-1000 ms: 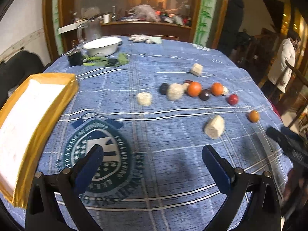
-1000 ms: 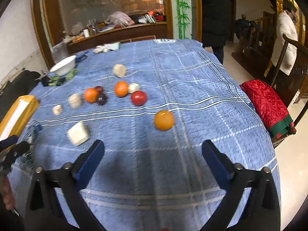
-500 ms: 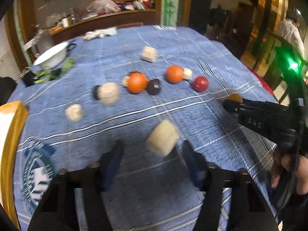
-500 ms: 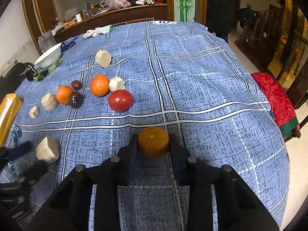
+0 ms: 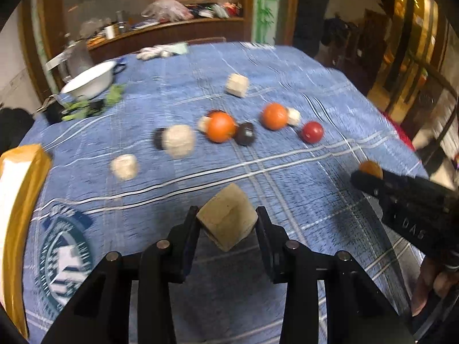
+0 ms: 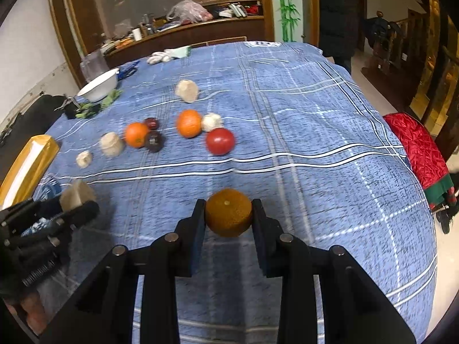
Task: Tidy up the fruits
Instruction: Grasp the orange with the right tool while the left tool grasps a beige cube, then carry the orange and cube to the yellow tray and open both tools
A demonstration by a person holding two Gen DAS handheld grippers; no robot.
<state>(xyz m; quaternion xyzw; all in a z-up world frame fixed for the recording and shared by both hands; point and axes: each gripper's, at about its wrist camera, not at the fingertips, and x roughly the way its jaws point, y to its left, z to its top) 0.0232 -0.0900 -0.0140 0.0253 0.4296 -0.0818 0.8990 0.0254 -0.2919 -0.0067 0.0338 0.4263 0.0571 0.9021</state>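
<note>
My left gripper [image 5: 227, 226] is shut on a pale tan chunk [image 5: 226, 223] just above the blue cloth. In the right wrist view my right gripper [image 6: 228, 215] is shut on a small dull orange fruit [image 6: 228, 212]. Farther out on the cloth lie two bright oranges [image 6: 188, 123] [image 6: 135, 134], a red tomato [image 6: 220, 141], two dark plums [image 6: 154, 141] [image 6: 151, 123] and several more pale chunks [image 6: 187, 90]. The right gripper's tip and its orange fruit [image 5: 370, 169] show at the right of the left wrist view; the left gripper with its chunk [image 6: 76, 197] shows at the lower left of the right wrist view.
A yellow-rimmed white tray [image 5: 17, 200] sits at the table's left edge. A white bowl [image 5: 89, 80], green scraps [image 5: 86, 104] and a white glove [image 5: 160, 51] lie at the far side. A red cushioned chair [image 6: 418, 149] stands off the right edge. A person in dark clothes [image 6: 337, 14] stands behind the table.
Both grippers went from wide open to shut: the left closed on the tan chunk, the right on the dull orange fruit. Both cameras moved forward and lower toward the table.
</note>
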